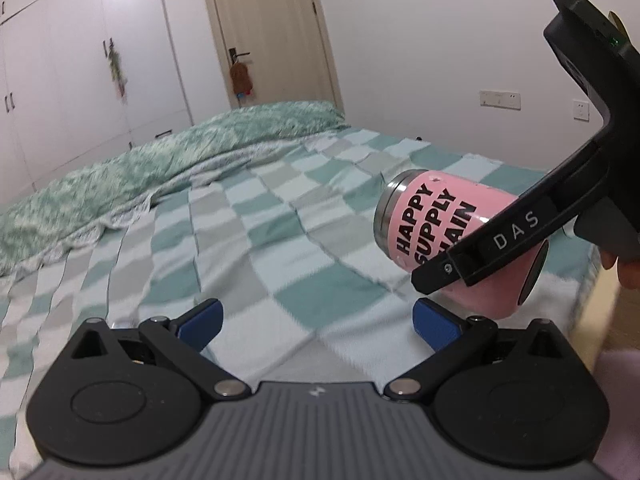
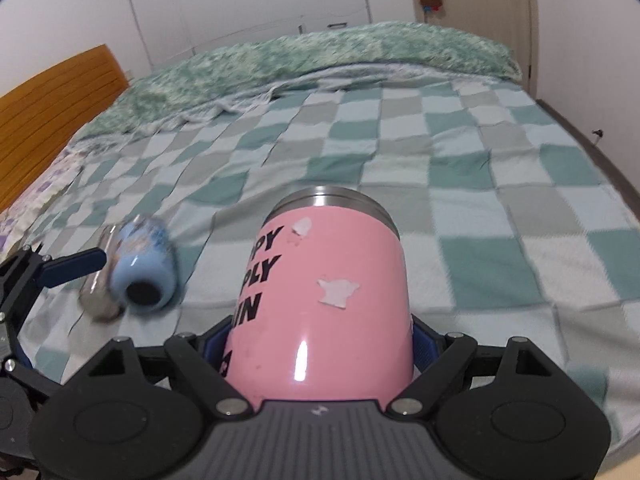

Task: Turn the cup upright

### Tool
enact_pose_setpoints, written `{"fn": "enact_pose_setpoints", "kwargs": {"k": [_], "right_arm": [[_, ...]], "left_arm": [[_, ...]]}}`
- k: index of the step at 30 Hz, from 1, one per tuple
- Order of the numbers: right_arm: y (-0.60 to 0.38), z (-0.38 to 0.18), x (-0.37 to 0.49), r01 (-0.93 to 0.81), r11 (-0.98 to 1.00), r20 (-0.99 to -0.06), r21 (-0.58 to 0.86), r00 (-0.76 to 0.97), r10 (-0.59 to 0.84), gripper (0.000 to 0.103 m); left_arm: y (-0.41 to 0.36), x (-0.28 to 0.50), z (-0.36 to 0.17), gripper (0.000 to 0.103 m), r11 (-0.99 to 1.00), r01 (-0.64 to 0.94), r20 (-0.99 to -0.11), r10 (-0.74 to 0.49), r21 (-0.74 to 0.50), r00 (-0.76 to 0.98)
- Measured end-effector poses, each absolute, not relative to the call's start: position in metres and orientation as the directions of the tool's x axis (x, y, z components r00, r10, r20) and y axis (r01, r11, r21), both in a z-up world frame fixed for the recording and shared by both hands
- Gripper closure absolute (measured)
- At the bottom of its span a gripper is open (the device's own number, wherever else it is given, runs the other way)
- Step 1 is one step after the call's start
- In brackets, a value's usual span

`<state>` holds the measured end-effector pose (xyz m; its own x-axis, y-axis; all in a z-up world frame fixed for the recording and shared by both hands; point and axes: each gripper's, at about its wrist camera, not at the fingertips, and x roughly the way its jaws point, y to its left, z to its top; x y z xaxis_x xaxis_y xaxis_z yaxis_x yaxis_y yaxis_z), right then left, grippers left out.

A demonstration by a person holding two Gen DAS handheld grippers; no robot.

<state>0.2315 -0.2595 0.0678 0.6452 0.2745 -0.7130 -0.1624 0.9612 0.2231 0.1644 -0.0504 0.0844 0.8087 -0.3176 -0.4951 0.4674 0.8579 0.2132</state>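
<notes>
Pink cup [image 2: 328, 292]: base hidden between the jaws of the right gripper [image 2: 320, 356]; lettering cut off by its curve. In the left wrist view, the gripper's finger covers part of the lettering. Blue cup [image 2: 144, 272], near left on the bed [image 2: 480, 168]: motion-blurred, print illegible. Left gripper [image 2: 72, 266] cropped at the frame's left edge.

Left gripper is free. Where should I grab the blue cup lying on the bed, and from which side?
Grip the blue cup across its round body, coming from above. It lies on its side on the checked blanket, dark base toward the camera, so the curved sides look easiest to straddle. The left gripper is open; its finger sits beside the cup.
</notes>
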Motion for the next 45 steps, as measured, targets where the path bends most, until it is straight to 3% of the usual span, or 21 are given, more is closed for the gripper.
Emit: {"fn": "enact_pose_setpoints", "kwargs": {"k": [12, 17, 19, 22, 30, 37, 45], "right_arm": [[-0.210, 0.000, 0.197, -0.180, 0.970, -0.795, 0.164, 0.558, 0.238, 0.018], [-0.210, -0.001, 0.193, -0.170, 0.973, -0.787, 0.157, 0.573, 0.227, 0.017], [-0.210, 0.002, 0.191, -0.177, 0.972, -0.788, 0.153, 0.572, 0.228, 0.009], [-0.214, 0.014, 0.181, -0.214, 0.962, -0.752, 0.172, 0.601, 0.268, 0.000], [-0.254, 0.048, 0.146, -0.294, 0.942, -0.623, 0.164, 0.709, 0.330, 0.000], [-0.318, 0.043, 0.133, -0.284, 0.941, -0.542, 0.183, 0.770, 0.337, 0.000], [-0.369, 0.023, 0.140, -0.299, 0.947, -0.505, 0.115, 0.804, 0.315, 0.000]], "left_arm": [[-0.007, 0.113, 0.041, 0.000, 0.885, 0.431, -0.563, -0.269, 0.176, 0.782], [0.001, 0.105, 0.040, 0.000, 0.896, 0.410, -0.565, -0.252, 0.170, 0.786], [0.003, 0.102, 0.042, 0.000, 0.901, 0.402, -0.559, -0.249, 0.166, 0.791], [0.001, 0.095, 0.045, 0.000, 0.906, 0.390, -0.558, -0.239, 0.167, 0.795], [-0.021, 0.078, 0.060, 0.000, 0.913, 0.377, -0.555, -0.233, 0.158, 0.799], [-0.063, 0.086, 0.081, 0.000, 0.918, 0.377, -0.579, -0.241, 0.125, 0.779], [-0.121, 0.123, 0.084, 0.000, 0.939, 0.333, -0.671, -0.191, 0.088, 0.717]]}}
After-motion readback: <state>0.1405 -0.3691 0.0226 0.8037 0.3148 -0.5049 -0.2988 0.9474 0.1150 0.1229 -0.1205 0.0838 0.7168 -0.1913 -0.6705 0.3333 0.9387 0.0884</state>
